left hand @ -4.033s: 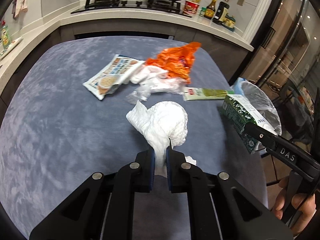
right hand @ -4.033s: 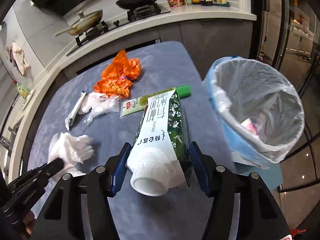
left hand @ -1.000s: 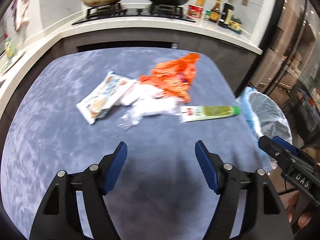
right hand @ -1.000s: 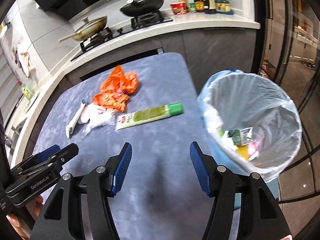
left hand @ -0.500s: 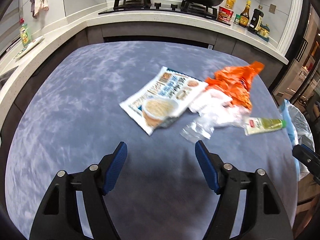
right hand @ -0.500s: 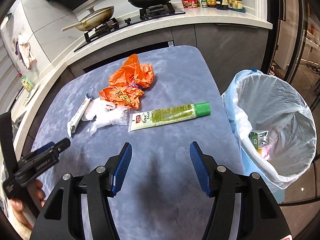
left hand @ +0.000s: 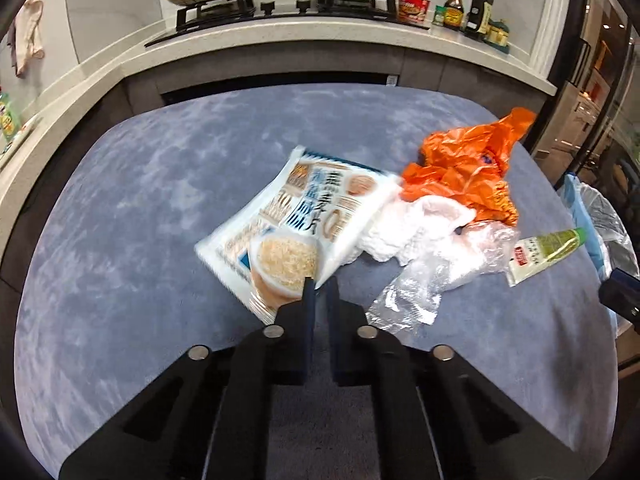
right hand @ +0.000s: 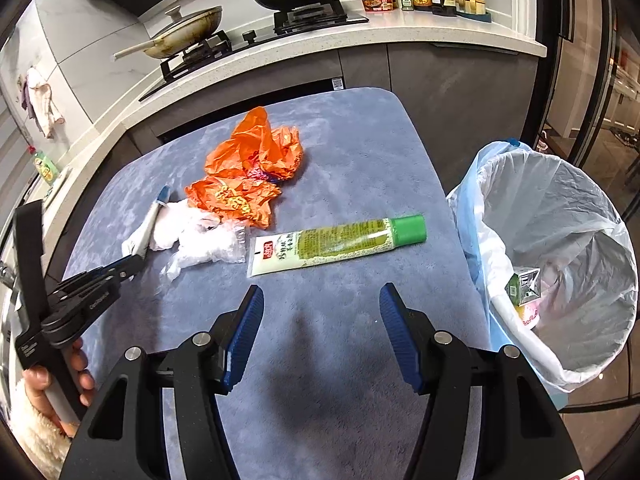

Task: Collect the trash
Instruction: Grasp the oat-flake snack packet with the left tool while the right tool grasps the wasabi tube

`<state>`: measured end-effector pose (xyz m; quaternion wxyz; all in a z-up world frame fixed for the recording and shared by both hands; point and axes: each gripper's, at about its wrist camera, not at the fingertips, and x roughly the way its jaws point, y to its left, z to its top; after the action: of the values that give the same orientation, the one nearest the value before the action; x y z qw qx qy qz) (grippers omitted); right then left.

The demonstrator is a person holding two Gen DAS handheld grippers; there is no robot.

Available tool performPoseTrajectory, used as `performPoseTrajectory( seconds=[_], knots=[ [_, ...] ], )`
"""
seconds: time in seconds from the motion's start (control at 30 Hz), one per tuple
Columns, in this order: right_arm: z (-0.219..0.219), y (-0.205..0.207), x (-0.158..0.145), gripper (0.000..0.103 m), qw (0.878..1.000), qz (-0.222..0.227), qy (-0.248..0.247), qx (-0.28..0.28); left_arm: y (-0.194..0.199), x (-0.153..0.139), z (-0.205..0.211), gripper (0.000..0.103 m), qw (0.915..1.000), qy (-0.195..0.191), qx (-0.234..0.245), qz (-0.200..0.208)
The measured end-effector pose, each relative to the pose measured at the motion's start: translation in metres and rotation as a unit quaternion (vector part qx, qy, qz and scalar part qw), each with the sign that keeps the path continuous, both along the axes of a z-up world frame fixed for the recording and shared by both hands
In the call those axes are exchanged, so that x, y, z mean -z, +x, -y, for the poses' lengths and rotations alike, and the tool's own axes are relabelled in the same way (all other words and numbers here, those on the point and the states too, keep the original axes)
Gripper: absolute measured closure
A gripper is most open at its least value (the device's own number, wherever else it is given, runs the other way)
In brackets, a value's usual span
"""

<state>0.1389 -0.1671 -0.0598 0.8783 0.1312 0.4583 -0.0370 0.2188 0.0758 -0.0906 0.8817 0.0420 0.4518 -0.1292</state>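
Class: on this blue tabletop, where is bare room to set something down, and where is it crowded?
Free: the blue tabletop left of the white noodle packet, and the strip nearest the camera below the green-capped tube. Crowded: packet, white tissue, orange plastic bag and tube, clustered towards the lined bin.

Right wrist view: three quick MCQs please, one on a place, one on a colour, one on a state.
1. Where is the green-capped tube?
A. in the bin
B. flat on the table
C. on the stove

2. What colour is the crumpled plastic bag?
A. black
B. orange
C. yellow

3. What state is the right gripper in?
A. shut on the tube
B. shut on a carton
C. open and empty

Key:
1 B: the tube lies on the table just ahead of the right gripper.
2 B: the bag is bright orange in both views.
3 C: the fingers stand apart with only table between them.
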Motion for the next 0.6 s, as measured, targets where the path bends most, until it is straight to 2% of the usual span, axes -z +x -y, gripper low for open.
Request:
performPoseTrajectory(
  seconds=[0.17,0.3,0.37,0.47,0.6],
  knots=[
    [0.012,0.003,0.003,0.044,1.000,-0.001,0.008,0.013,-0.014,-0.019,-0.002,0.103,0.9996,-0.019,-0.003,0.019],
    [0.020,0.004,0.002,0.044,1.000,0.003,0.010,0.019,-0.028,-0.032,-0.007,0.103,0.9987,-0.049,-0.010,0.015],
    [0.024,0.005,0.002,0.044,1.000,0.004,0.011,0.019,-0.037,-0.038,-0.005,0.103,0.9985,-0.052,-0.007,0.017],
    [0.033,0.012,-0.001,0.044,1.000,0.015,0.005,0.010,-0.051,-0.044,0.000,0.103,0.9982,-0.058,0.001,0.014],
    [0.041,0.038,-0.004,0.044,0.999,0.018,-0.008,-0.028,-0.062,-0.043,0.008,0.103,0.9981,-0.061,0.008,0.007]
  ],
)
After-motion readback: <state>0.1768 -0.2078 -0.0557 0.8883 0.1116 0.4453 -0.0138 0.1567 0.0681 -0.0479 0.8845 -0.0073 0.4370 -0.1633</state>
